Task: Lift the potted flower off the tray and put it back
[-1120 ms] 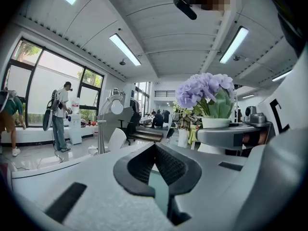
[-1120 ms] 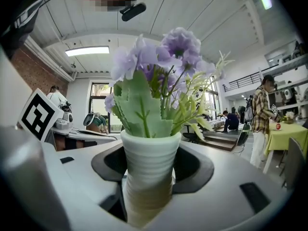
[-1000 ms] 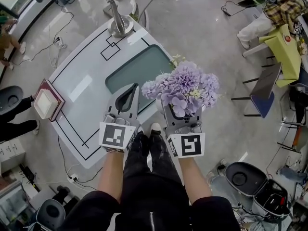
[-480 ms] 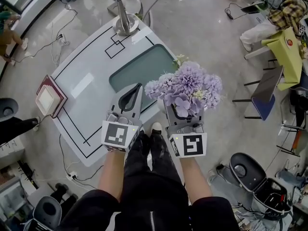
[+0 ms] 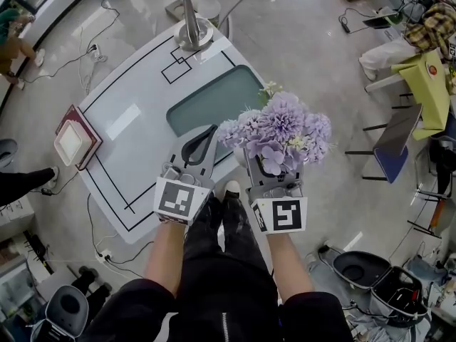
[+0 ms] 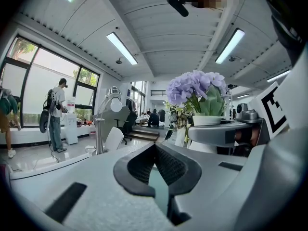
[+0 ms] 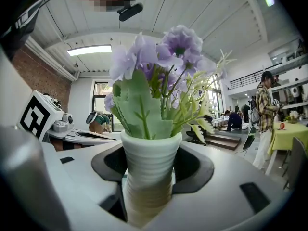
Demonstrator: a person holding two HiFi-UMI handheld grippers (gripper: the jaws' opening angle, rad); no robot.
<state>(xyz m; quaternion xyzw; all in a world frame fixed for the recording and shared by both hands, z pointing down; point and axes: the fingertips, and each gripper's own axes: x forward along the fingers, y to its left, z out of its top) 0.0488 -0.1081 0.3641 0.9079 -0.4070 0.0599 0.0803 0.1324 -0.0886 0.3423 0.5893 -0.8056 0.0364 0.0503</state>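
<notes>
Head view shows us holding the potted flower [image 5: 281,130] in the right gripper [image 5: 273,179], up in the air above the near edge of the white table [image 5: 128,127]. In the right gripper view its jaws stand wide and press on both sides of the ribbed white pot [image 7: 147,167], which is upright. The green tray [image 5: 210,98] lies on the table, below and to the left of the blossoms. Our left gripper [image 5: 192,152] is just beside, with its tips together, and it holds nothing.
</notes>
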